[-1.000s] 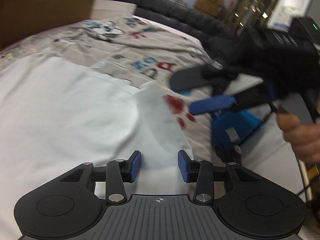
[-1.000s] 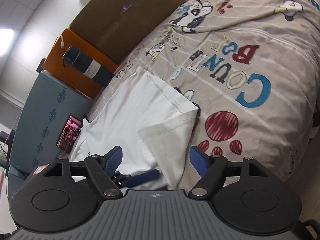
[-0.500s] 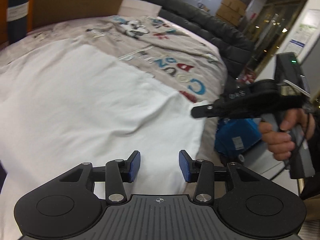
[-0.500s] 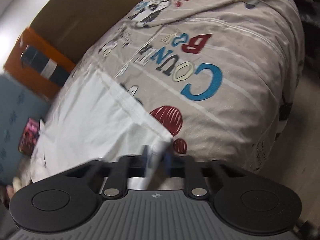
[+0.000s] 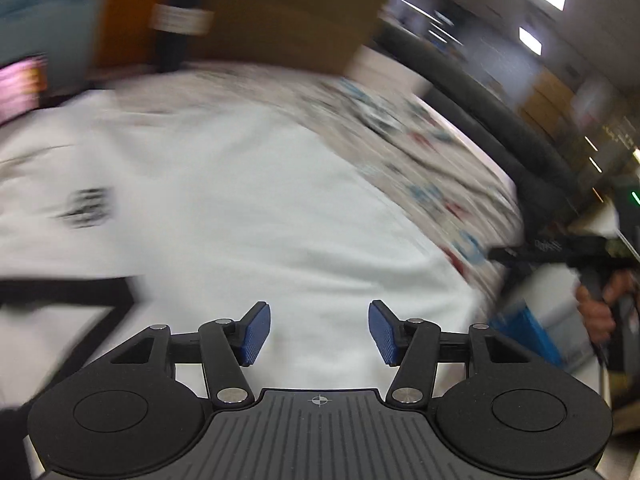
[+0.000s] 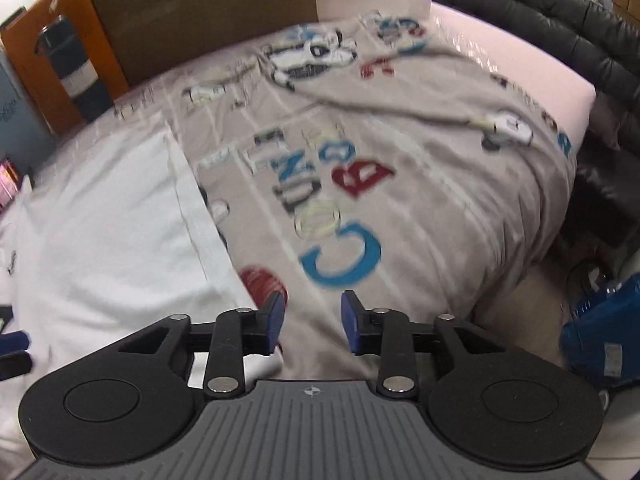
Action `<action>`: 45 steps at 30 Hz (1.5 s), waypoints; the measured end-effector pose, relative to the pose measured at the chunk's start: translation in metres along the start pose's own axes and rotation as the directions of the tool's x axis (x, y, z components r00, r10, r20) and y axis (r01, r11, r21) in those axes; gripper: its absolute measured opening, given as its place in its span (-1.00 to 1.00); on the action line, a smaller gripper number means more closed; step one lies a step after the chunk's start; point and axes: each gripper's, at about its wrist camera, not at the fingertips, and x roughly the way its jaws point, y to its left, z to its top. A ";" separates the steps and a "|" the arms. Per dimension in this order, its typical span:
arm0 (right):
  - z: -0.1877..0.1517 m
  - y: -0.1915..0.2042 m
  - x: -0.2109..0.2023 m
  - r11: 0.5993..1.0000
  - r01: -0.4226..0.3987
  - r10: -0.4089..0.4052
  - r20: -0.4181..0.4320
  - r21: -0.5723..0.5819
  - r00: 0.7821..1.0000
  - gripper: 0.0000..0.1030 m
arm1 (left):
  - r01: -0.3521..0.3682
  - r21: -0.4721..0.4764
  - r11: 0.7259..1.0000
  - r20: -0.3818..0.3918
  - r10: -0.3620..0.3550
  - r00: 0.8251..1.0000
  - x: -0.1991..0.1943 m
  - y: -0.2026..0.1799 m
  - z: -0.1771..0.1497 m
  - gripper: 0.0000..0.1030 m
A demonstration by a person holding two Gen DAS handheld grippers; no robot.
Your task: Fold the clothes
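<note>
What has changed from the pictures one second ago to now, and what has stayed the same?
The right gripper, shut on the sleeve of the white shirt half a second ago, has let it go and now stands open over the printed bedsheet. The sleeve, folded inward before, now lies flat at the shirt's edge. The left gripper swung left across the shirt, and its view is blurred. It stays open and empty, and the shirt remains on the bed.

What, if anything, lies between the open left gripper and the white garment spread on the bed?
Nothing visible does. The left gripper has its jaws open, with only the white garment showing directly beyond and between them. The right gripper is off to the side, over the printed bedspread, not in the way.
</note>
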 end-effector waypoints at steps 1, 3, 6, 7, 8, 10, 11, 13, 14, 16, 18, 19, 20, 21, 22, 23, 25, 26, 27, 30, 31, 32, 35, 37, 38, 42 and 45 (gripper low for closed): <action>0.005 0.008 0.001 0.999 -0.025 0.026 0.012 -0.020 1.000 -0.17 | -0.067 -0.049 0.997 0.031 0.069 0.997 -0.014 0.012 -0.003 0.05; 0.015 0.030 0.005 0.994 -0.083 0.085 0.024 -0.070 0.996 -0.14 | -0.202 -0.149 0.968 0.081 0.215 0.973 -0.042 0.036 -0.012 0.05; 0.015 0.076 0.018 0.963 -0.219 0.219 -0.020 -0.157 0.976 -0.07 | -0.399 -0.327 0.857 0.084 0.447 0.890 -0.079 0.069 -0.038 0.05; 0.012 0.094 0.021 0.943 -0.276 0.272 -0.048 -0.183 0.961 -0.07 | -0.454 -0.391 0.801 0.067 0.517 0.853 -0.089 0.080 -0.047 0.05; 0.007 0.110 0.024 0.917 -0.342 0.330 -0.092 -0.205 0.939 -0.07 | -0.478 -0.450 0.755 0.042 0.552 0.833 -0.098 0.090 -0.056 0.05; -0.004 0.142 0.026 0.843 -0.477 0.438 -0.196 -0.248 0.877 -0.07 | -0.482 -0.539 0.691 -0.013 0.565 0.825 -0.109 0.107 -0.074 0.05; -0.010 0.157 0.026 0.796 -0.543 0.485 -0.256 -0.268 0.836 -0.06 | -0.480 -0.534 0.696 -0.023 0.556 0.831 -0.110 0.109 -0.079 0.04; -0.024 0.188 0.024 0.692 -0.653 0.546 -0.370 -0.307 0.752 -0.05 | -0.471 -0.476 0.743 -0.018 0.528 0.849 -0.105 0.103 -0.086 0.02; -0.032 0.202 0.021 0.640 -0.694 0.558 -0.422 -0.329 0.714 -0.01 | -0.465 -0.429 0.775 -0.009 0.511 0.859 -0.100 0.097 -0.087 0.01; -0.050 0.226 0.017 0.575 -0.729 0.546 -0.489 -0.371 0.680 0.02 | -0.512 -0.304 0.803 -0.013 0.534 0.845 -0.088 0.084 -0.090 -0.46; -0.054 0.226 0.015 0.569 -0.725 0.530 -0.501 -0.389 0.685 0.01 | -0.553 -0.201 0.809 -0.004 0.564 0.826 -0.081 0.078 -0.095 -0.67; -0.056 0.225 0.014 0.567 -0.721 0.521 -0.504 -0.397 0.688 0.01 | -0.556 -0.173 0.813 0.006 0.565 0.825 -0.081 0.078 -0.097 -0.67; -0.057 0.224 0.013 0.566 -0.718 0.513 -0.508 -0.406 0.692 0.01 | -0.558 -0.153 0.815 0.010 0.566 0.824 -0.082 0.079 -0.097 -0.67; -0.058 0.222 0.013 0.565 -0.714 0.505 -0.511 -0.414 0.696 0.01 | -0.561 -0.139 0.816 0.012 0.568 0.823 -0.084 0.080 -0.098 -0.63; -0.060 0.221 0.012 0.563 -0.710 0.496 -0.515 -0.422 0.699 0.01 | -0.564 -0.125 0.816 0.012 0.570 0.822 -0.085 0.081 -0.098 -0.59; -0.061 0.220 0.011 0.562 -0.707 0.488 -0.518 -0.430 0.703 0.02 | -0.561 -0.116 0.820 0.018 0.567 0.824 -0.088 0.081 -0.098 -0.57; -0.064 0.218 0.009 0.558 -0.699 0.471 -0.524 -0.446 0.710 0.02 | -0.555 -0.095 0.827 0.057 0.561 0.826 -0.099 0.075 -0.099 -0.57; -0.065 0.216 0.008 0.556 -0.696 0.462 -0.527 -0.454 0.713 0.02 | -0.552 -0.074 0.830 0.081 0.557 0.827 -0.105 0.069 -0.100 -0.38; -0.067 0.215 0.007 0.554 -0.692 0.453 -0.529 -0.462 0.717 0.02 | -0.550 -0.047 0.834 0.106 0.551 0.828 -0.112 0.062 -0.102 -0.04; -0.071 0.212 0.004 0.548 -0.681 0.427 -0.537 -0.486 0.727 0.03 | -0.500 0.077 0.863 0.162 0.484 0.860 -0.130 0.037 -0.110 0.43; -0.072 0.210 0.003 0.546 -0.677 0.418 -0.540 -0.494 0.731 0.03 | -0.477 0.131 0.869 0.160 0.456 0.875 -0.135 0.027 -0.112 0.46; -0.073 0.209 0.002 0.543 -0.673 0.409 -0.542 -0.502 0.734 0.03 | -0.445 0.182 0.877 0.146 0.423 0.894 -0.138 0.017 -0.114 0.46; -0.072 0.204 0.001 0.542 -0.663 0.406 -0.529 -0.517 0.745 0.03 | -0.330 0.321 0.888 0.090 0.319 0.944 -0.145 -0.009 -0.120 0.46; -0.069 0.199 0.000 0.550 -0.662 0.424 -0.512 -0.510 0.747 0.03 | -0.261 0.411 0.874 0.048 0.265 0.963 -0.146 -0.023 -0.125 0.46; -0.068 0.195 0.000 0.555 -0.660 0.429 -0.506 -0.506 0.748 0.03 | -0.237 0.455 0.858 0.024 0.254 0.967 -0.143 -0.030 -0.128 0.46; -0.061 0.179 0.001 0.580 -0.641 0.432 -0.477 -0.503 0.765 0.03 | -0.152 0.596 0.788 -0.072 0.241 0.968 -0.127 -0.048 -0.142 0.45; -0.055 0.161 0.003 0.619 -0.610 0.419 -0.448 -0.495 0.790 0.03 | -0.085 0.670 0.737 -0.117 0.218 0.969 -0.114 -0.059 -0.152 0.45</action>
